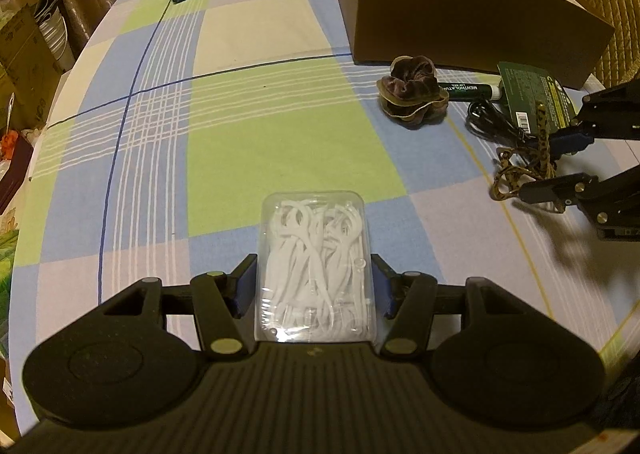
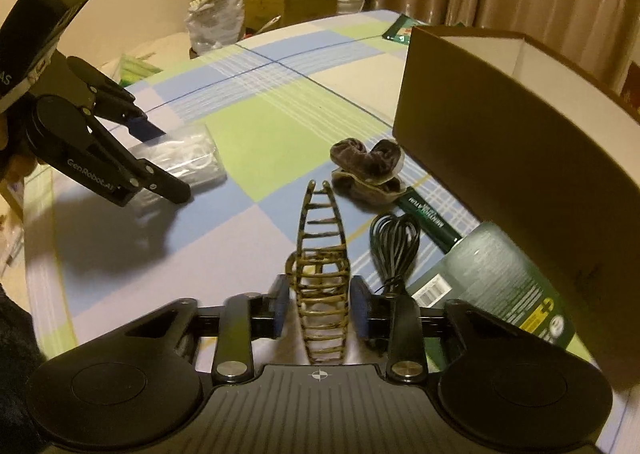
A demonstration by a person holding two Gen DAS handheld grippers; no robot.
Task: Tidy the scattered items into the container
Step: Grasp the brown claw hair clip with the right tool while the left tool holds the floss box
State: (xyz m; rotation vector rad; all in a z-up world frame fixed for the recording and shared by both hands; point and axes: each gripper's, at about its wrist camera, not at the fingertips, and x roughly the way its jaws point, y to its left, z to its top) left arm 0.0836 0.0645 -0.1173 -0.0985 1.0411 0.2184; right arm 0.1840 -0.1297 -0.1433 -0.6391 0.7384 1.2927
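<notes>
While both grippers grip | left gripper clamps floss-pick box: light, slick, rigid | right gripper pinches hair claw clip: brittle, hold mid-body.

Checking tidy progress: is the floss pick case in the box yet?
Out. The case lies on the tablecloth between the left claw pads, apart from the box.

The left gripper is pointed steeply down at the table, its blue pads set against both sides of a clear floss-pick box. The right gripper is likewise angled downward, its jaws narrowed onto a leopard-print hair claw gripped between them.
</notes>
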